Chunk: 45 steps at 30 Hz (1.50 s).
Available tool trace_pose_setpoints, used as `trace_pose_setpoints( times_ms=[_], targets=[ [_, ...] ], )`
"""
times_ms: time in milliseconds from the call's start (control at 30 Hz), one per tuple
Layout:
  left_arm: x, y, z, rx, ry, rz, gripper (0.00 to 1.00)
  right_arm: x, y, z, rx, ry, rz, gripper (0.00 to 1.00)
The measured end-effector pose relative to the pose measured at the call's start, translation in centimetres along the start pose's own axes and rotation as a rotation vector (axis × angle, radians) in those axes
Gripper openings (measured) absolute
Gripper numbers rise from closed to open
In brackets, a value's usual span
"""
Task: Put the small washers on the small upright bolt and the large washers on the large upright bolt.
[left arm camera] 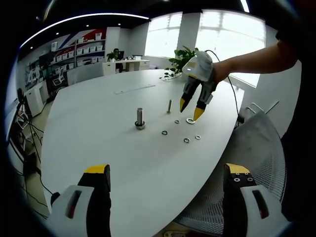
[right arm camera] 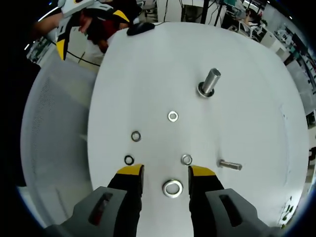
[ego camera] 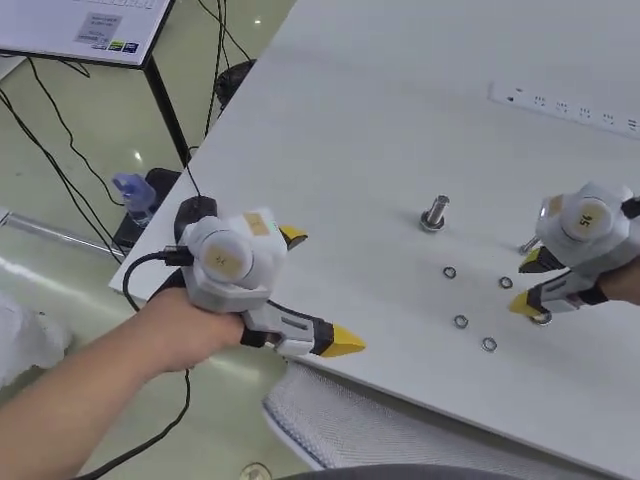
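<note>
We see the white table (ego camera: 400,120) under bright, even overhead light, its top nearly washed out in the head view. In the left gripper view, daylight blows the tall windows (left arm camera: 217,34) to white and a ceiling strip light (left arm camera: 84,19) glares. The large bolt (right arm camera: 210,81) casts only a short, soft shadow. Both gripper views bend strongly at their edges.
</note>
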<state>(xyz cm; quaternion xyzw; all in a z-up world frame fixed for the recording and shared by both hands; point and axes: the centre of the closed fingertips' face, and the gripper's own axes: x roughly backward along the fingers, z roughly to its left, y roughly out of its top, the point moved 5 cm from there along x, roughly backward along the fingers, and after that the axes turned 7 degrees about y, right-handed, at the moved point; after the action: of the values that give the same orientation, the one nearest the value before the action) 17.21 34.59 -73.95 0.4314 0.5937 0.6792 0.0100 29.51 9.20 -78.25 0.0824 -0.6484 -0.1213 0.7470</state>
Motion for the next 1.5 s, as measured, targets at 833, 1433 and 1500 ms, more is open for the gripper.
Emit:
trace_pose_setpoints(
  times_ms=[833, 1433, 1500],
  targets=[
    [0.3, 0.3, -0.2, -0.009, 0.003, 0.006, 0.94, -1.6, -4.5, -1.1, -0.094, -0.068, -0.006, 0.36],
    [0.2, 0.8, -0.4, -0.011, 0.002, 0.0, 0.96, -2.3, -5.0, -0.9, -0.098, -0.058, 0.015, 0.35],
    [0.3, 0.8, -0.4, -0.02, 0.003, -0.002, 0.96, -2.3, -5.0, -1.0, -0.103, -0.06, 0.017, 0.34]
  ],
)
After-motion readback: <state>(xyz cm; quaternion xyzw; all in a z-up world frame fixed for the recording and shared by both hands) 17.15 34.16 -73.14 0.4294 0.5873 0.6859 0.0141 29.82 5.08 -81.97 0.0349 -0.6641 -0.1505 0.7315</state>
